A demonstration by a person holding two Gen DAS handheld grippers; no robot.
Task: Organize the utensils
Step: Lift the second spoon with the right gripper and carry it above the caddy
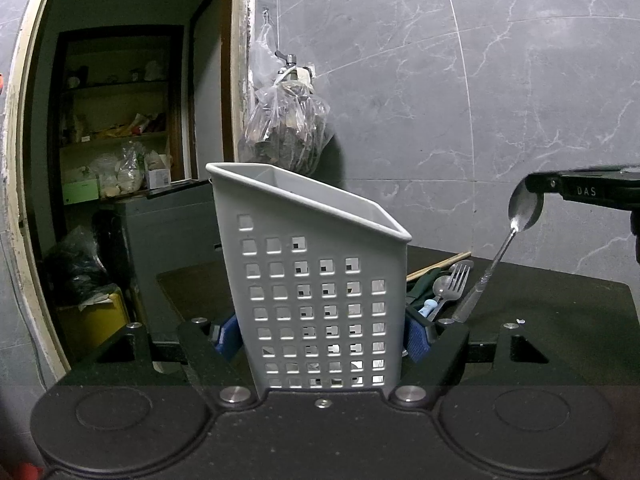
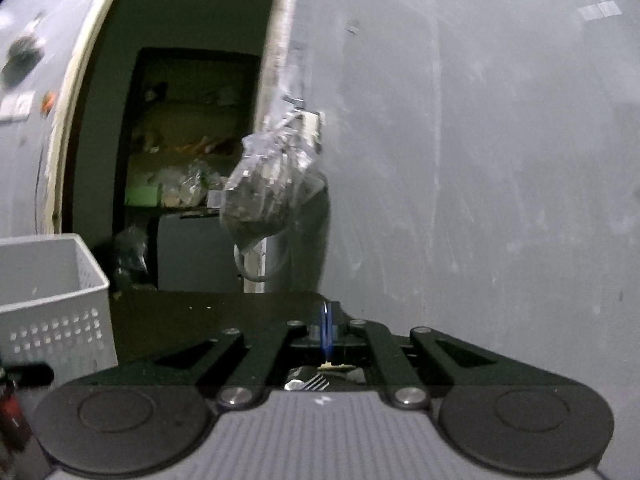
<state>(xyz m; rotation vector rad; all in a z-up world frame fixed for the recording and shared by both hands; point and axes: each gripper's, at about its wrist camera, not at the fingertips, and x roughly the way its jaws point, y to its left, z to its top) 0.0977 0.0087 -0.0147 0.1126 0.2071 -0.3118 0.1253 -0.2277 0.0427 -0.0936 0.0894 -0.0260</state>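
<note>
Progress is early: left gripper (image 1: 320,336) clamps the gray holder (image 1: 308,280), apparently empty, right gripper (image 1: 538,186) pinches one spoon (image 1: 520,216) aloft beside it, while fork (image 1: 456,284) and other utensils (image 1: 434,298) remain on the countertop (image 1: 560,312).

The only lettering that can be read is "DAS", in pale capitals on the dark body of the right claw (image 1: 538,190), seen in the left wrist view where it reaches in from the right edge, above and to the right of the left claw (image 1: 320,334). A small box on the shelf (image 1: 158,178) in the room beyond, far to the upper left of that claw, bears print too small to read.
</note>
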